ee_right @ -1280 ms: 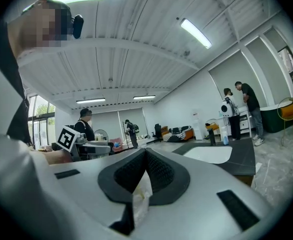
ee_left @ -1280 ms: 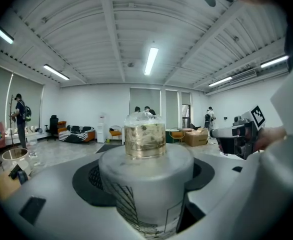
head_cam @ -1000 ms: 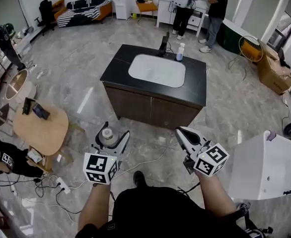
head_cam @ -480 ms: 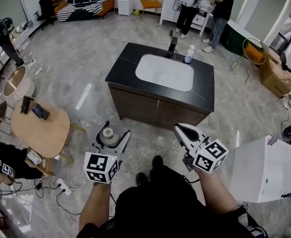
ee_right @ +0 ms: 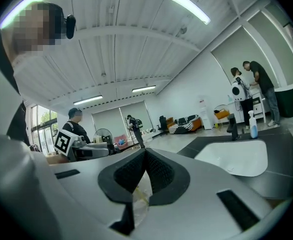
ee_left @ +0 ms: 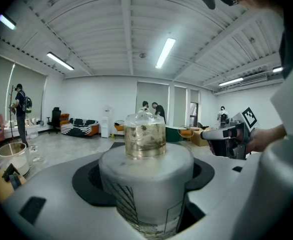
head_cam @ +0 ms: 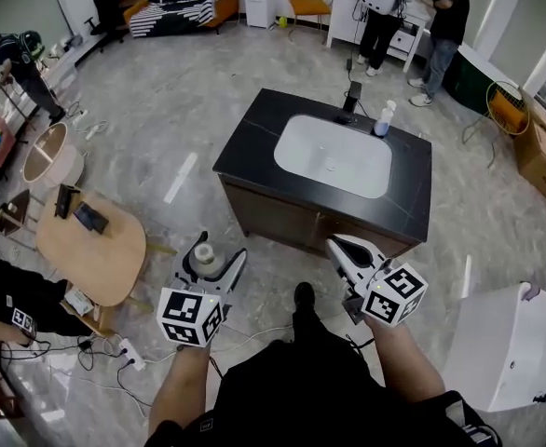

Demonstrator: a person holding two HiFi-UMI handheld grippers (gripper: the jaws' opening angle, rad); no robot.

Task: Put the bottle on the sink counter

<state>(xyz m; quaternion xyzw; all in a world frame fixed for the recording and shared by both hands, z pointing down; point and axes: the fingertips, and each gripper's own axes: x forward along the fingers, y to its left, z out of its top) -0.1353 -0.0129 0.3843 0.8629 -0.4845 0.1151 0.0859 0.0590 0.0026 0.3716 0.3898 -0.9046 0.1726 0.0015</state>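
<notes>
My left gripper (head_cam: pixel 217 250) is shut on the bottle (head_cam: pixel 203 257), a pale cylinder with a printed label and a gold cap (ee_left: pixel 145 136), held upright between the jaws (ee_left: pixel 145 194). The sink counter (head_cam: pixel 254 152) is a black island with a white basin (head_cam: pixel 332 155), standing ahead of me and a little to the right. My right gripper (head_cam: pixel 335 244) hangs to the right of the left one, shut, pads pressed together (ee_right: pixel 144 156) with nothing held. The counter (ee_right: pixel 281 149) and basin (ee_right: pixel 234 156) also show in the right gripper view.
A black faucet (head_cam: pixel 350 99) and a blue spray bottle (head_cam: pixel 382 119) stand on the counter's far edge. A round wooden table (head_cam: pixel 91 245) is at my left, a white cabinet (head_cam: pixel 515 352) at my right. Cables (head_cam: pixel 96 347) lie on the floor. Two people (head_cam: pixel 450 17) stand far behind.
The counter has come closer and slid right in the head view as I walk toward it. Both grippers keep their pose, the bottle still gripped in the left.
</notes>
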